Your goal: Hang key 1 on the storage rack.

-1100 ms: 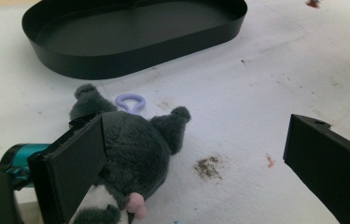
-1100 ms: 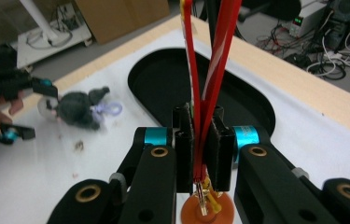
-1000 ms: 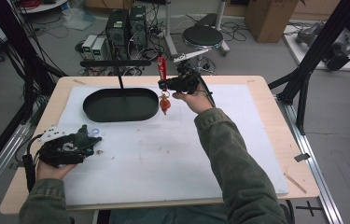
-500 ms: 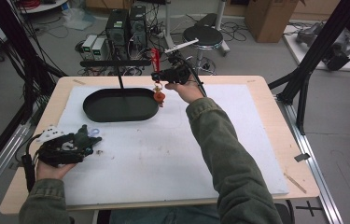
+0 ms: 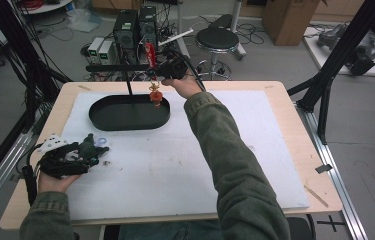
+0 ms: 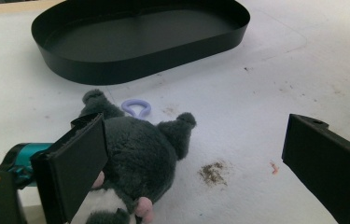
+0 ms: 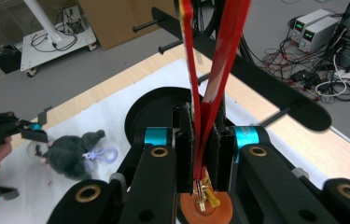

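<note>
The right gripper pinches a glossy red ribbon loop tight, its orange disc charm dangling above the far rim of the empty matte black oval tray. The left gripper gapes wide around a fuzzy grey plush toy with a lilac plastic ring, lying on the white foam board.
</note>
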The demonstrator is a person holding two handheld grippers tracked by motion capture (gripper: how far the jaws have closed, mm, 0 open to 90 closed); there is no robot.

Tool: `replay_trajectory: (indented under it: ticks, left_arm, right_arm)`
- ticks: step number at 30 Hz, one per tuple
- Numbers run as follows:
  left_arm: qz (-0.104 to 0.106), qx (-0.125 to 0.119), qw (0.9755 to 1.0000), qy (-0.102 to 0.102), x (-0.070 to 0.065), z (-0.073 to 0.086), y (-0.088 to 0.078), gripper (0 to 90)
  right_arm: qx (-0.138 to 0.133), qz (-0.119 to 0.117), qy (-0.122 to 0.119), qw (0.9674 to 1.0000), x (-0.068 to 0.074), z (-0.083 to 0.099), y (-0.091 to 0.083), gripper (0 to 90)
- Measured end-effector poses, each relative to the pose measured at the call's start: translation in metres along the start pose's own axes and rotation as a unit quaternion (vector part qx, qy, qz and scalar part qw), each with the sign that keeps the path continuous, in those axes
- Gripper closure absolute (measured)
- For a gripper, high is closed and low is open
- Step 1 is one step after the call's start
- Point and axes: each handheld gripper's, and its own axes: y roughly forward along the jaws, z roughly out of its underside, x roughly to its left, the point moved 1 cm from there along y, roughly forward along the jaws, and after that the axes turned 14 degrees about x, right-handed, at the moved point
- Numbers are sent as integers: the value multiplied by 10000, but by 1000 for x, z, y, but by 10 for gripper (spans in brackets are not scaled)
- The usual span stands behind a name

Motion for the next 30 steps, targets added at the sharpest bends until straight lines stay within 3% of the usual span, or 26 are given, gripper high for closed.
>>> replay_trajectory:
  ticks: [13,19,25,30]
  left_arm:
    - [7,-33,10000,-57,2,1,-2,72]
    - [9,-24,10000,-81,3,1,-1,72]
    - [-4,-53,9999,-107,3,1,-1,72]
    - [7,-46,9999,-102,4,1,-1,72]
  right_arm:
    - [13,-9,-69,10000,2,-25,23,832]
    - [-28,5,60,10000,-7,-24,26,833]
    - [-225,74,267,9994,-26,-20,23,833]
    - [-214,215,343,9990,-34,-18,22,832]
